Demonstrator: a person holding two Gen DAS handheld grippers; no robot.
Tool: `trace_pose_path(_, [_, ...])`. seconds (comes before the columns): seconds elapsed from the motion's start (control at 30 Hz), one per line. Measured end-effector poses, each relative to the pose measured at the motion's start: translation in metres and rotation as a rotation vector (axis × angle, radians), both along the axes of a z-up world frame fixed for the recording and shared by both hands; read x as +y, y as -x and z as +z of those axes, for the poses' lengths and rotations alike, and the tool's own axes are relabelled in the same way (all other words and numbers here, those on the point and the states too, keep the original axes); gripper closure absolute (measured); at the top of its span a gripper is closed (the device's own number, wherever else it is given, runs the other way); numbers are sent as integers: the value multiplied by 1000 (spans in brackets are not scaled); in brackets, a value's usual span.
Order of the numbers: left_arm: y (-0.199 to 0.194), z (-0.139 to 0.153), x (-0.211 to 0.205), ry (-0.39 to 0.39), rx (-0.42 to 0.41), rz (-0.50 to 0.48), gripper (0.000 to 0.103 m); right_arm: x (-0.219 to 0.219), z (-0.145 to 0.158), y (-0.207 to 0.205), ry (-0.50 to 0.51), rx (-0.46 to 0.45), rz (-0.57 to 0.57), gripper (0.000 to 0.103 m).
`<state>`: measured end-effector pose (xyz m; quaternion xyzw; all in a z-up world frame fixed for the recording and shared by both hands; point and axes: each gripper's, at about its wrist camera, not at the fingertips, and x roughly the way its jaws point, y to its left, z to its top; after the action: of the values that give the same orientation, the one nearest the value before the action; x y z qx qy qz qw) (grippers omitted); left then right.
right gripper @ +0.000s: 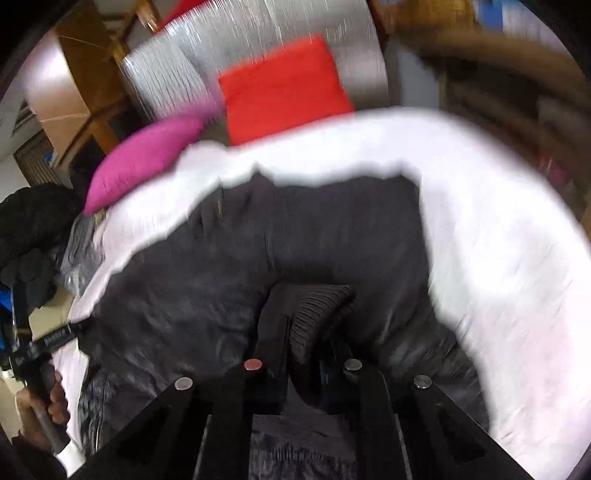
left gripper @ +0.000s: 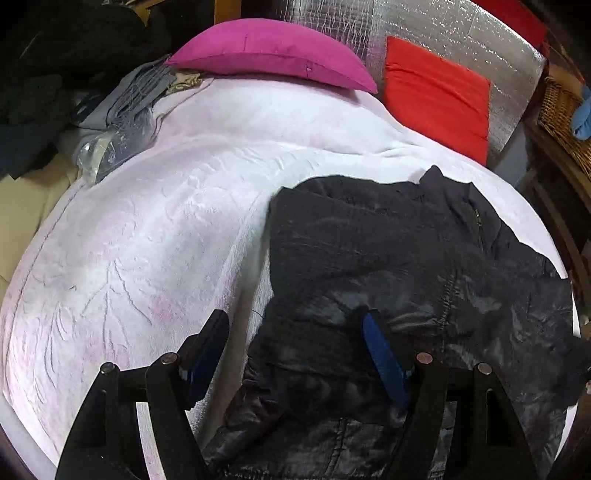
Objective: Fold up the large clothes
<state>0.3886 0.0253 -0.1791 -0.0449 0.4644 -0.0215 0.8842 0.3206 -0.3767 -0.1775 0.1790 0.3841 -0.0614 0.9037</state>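
Note:
A large black padded jacket (left gripper: 406, 258) lies spread on a white blanket (left gripper: 147, 240) covering a bed. My left gripper (left gripper: 295, 332) is open and empty, hovering over the jacket's left edge; one finger is above the blanket, the other above the jacket. In the blurred right wrist view the jacket (right gripper: 295, 229) fills the middle. My right gripper (right gripper: 306, 325) is shut on the jacket's ribbed cuff (right gripper: 314, 306), which bulges up between the fingers. The left gripper's handle and the hand holding it (right gripper: 40, 369) show at the left edge.
A magenta pillow (left gripper: 273, 55) and a red cushion (left gripper: 436, 92) lie at the bed's head against a silver foil panel (left gripper: 424, 22). Dark and grey clothes (left gripper: 55, 92) pile at the left. A wicker basket (left gripper: 565, 114) stands at the right.

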Motion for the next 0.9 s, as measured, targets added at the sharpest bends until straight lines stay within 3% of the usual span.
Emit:
trace_pose_path(0.1, [1, 9, -2, -18, -35, -1, 28, -6, 37, -2, 79, -114, -51, 90])
trace_pose_path(0.23, [-2, 10, -5, -10, -36, -11, 28, -24, 52, -27, 143, -134, -127, 90])
trace_pose_path(0.37, [-6, -3, -21, -72, -6, -64, 28, -55, 4, -66, 84, -8, -181, 91])
trace_pose_path(0.43, [-6, -14, -36, -127, 27, -136, 27, -63, -34, -78, 64, 86, -201, 91])
trace_pose_path(0.5, [-3, -24, -49, -208, 42, -194, 27, -74, -67, -80, -17, 142, -210, 91])
trace_pose_path(0.6, [-1, -23, -53, -261, 17, -200, 27, -90, -56, -73, -169, 137, -251, 86])
trace_pose_path(0.7, [-3, -15, -43, -197, 22, -165, 27, -102, -45, -57, -295, 107, -273, 75])
trace_pose_path(0.73, [-3, -13, -41, -177, 21, -156, 27, -105, -40, -48, -314, 81, -283, 66])
trace_pose_path(0.77, [-1, -8, -40, -163, 11, -150, 27, -107, -35, -41, -324, 59, -293, 41])
trace_pose_path(0.83, [3, -1, -41, -159, -15, -152, 27, -107, -17, -23, -329, -26, -324, 16])
trace_pose_path(0.9, [9, 9, -46, -160, -56, -162, 27, -97, 5, -6, -280, -145, -331, 16])
